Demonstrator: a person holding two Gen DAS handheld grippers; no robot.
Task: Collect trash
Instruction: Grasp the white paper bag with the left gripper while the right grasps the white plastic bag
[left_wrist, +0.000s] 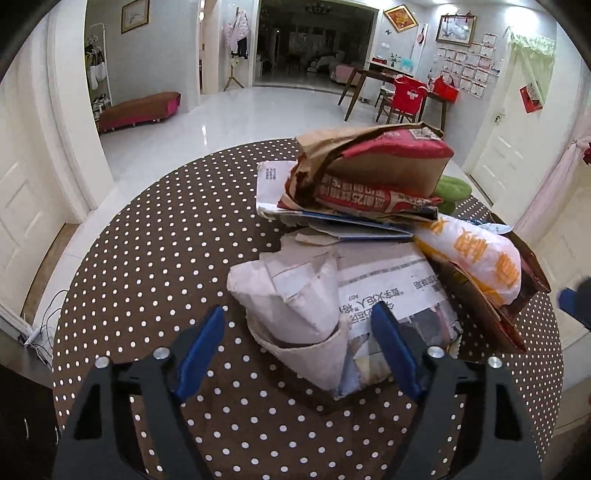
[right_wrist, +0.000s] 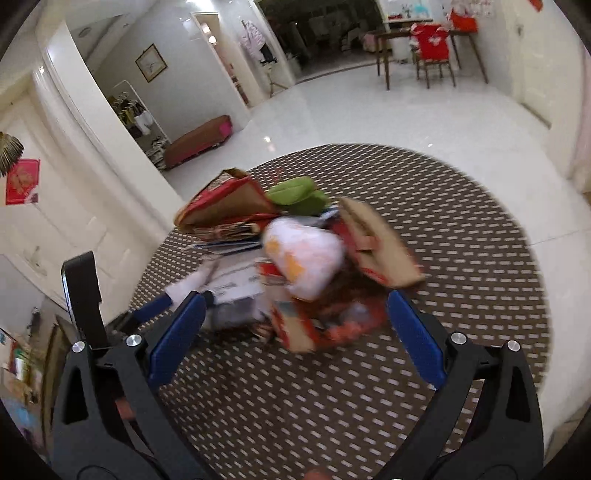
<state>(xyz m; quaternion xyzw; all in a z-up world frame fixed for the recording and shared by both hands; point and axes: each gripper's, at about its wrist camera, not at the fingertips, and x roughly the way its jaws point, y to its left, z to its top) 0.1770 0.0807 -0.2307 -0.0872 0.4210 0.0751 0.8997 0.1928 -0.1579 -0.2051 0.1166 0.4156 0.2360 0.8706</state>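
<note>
- Your left gripper (left_wrist: 297, 354) gapes wide, the crumpled white paper (left_wrist: 291, 306) lying between its jaws, long axis pointing ahead
- Your right gripper (right_wrist: 295, 332) gapes too, empty, the trash pile (right_wrist: 295, 251) just ahead

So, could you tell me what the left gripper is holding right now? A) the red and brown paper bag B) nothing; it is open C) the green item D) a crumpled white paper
B: the left gripper is open, its fingers on either side of the crumpled white paper and not closed on it.
</note>
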